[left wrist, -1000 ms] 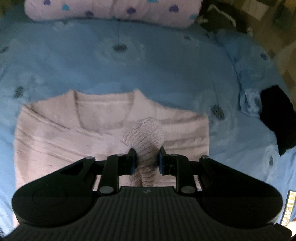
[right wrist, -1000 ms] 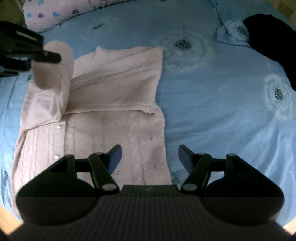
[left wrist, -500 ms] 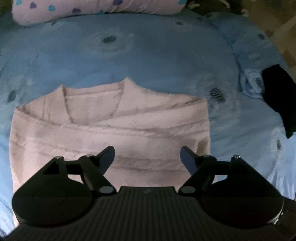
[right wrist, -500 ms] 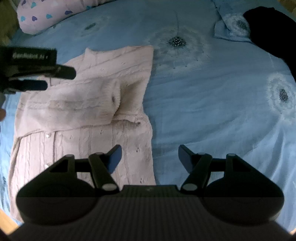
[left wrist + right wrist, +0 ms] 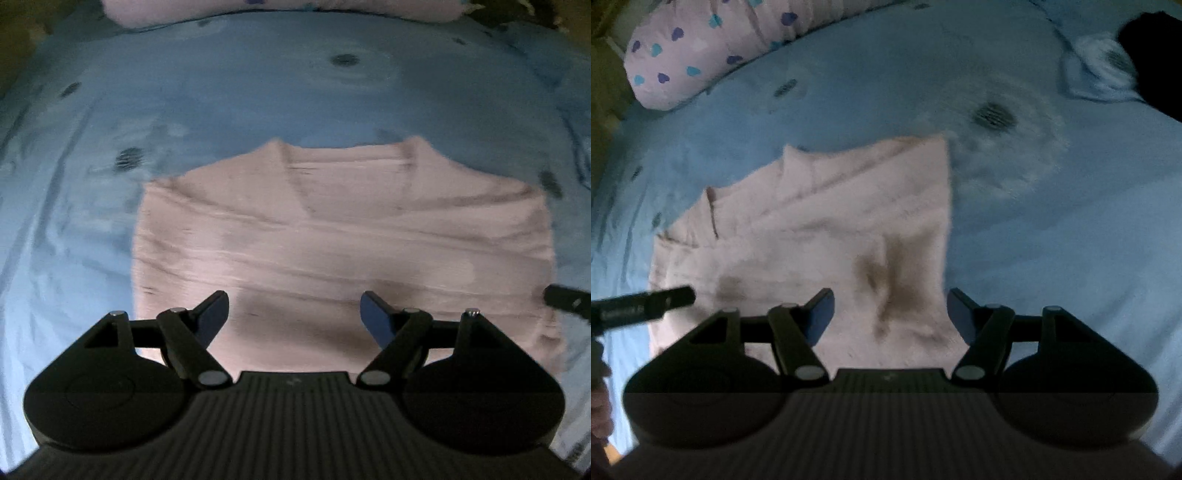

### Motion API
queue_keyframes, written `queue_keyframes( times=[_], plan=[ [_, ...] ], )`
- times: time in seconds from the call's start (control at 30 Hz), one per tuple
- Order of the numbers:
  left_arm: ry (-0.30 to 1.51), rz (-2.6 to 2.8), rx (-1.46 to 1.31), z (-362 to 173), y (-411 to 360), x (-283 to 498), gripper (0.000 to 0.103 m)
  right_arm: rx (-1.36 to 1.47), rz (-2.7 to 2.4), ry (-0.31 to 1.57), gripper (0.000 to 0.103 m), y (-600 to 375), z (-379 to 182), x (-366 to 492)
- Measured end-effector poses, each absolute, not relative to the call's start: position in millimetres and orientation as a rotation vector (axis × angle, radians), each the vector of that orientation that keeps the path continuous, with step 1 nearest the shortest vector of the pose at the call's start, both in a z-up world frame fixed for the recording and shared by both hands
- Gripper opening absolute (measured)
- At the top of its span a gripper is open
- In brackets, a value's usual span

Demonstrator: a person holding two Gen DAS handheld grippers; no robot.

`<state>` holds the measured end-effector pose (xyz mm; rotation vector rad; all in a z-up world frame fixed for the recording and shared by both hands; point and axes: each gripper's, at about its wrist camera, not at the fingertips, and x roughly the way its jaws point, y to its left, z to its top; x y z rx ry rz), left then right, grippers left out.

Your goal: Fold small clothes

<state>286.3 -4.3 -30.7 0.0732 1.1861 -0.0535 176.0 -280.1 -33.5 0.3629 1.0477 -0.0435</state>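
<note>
A small pale pink knit cardigan lies flat on the blue bed sheet, neckline away from me, both sleeves folded across its front. It also shows in the right wrist view. My left gripper is open and empty, hovering over the cardigan's lower part. My right gripper is open and empty over the cardigan's right side. A tip of the right gripper shows at the right edge of the left wrist view; the left gripper shows at the left of the right wrist view.
A pink pillow with heart prints lies along the far edge of the bed. A black garment and a bunched fold of sheet sit at the far right. The bed's edges curve down on both sides.
My left gripper let go of the sleeve, which now lies folded across the cardigan, and opened. Both grippers moved lower and closer over the cardigan.
</note>
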Motion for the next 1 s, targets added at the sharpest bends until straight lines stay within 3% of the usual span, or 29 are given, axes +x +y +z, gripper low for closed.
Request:
queue_keyframes(
  times=[0.23,0.3,0.33,0.37,0.63,0.87,1.0],
  plan=[
    [1.161,0.011,0.1,-45.4,37.5,310.5,0.082,0.353,0.009,1.076,0.068,-265.2,-58.4,208.6],
    [1.16,0.012,0.111,-51.4,45.2,318.4,0.082,0.373,0.023,1.103,0.053,-265.1,-67.1,212.7],
    [1.16,0.017,0.115,-53.7,47.2,321.5,0.082,0.396,0.028,1.112,0.032,-265.8,-69.0,213.1],
    [1.159,0.023,0.119,-56.1,50.4,324.9,0.082,0.412,0.025,1.117,0.02,-265.4,-67.3,213.9],
    [1.156,0.075,0.053,-70.6,69.9,342.0,0.082,0.329,0.091,0.941,0.016,-256.0,9.1,219.0],
    [1.168,0.132,0.063,-95.0,78.7,349.0,0.084,0.299,-0.027,1.124,0.018,-275.6,-63.6,241.2],
    [1.163,0.123,0.081,-92.7,81.1,346.5,0.086,0.315,-0.036,1.086,0.022,-277.7,-76.8,235.7]
  ],
)
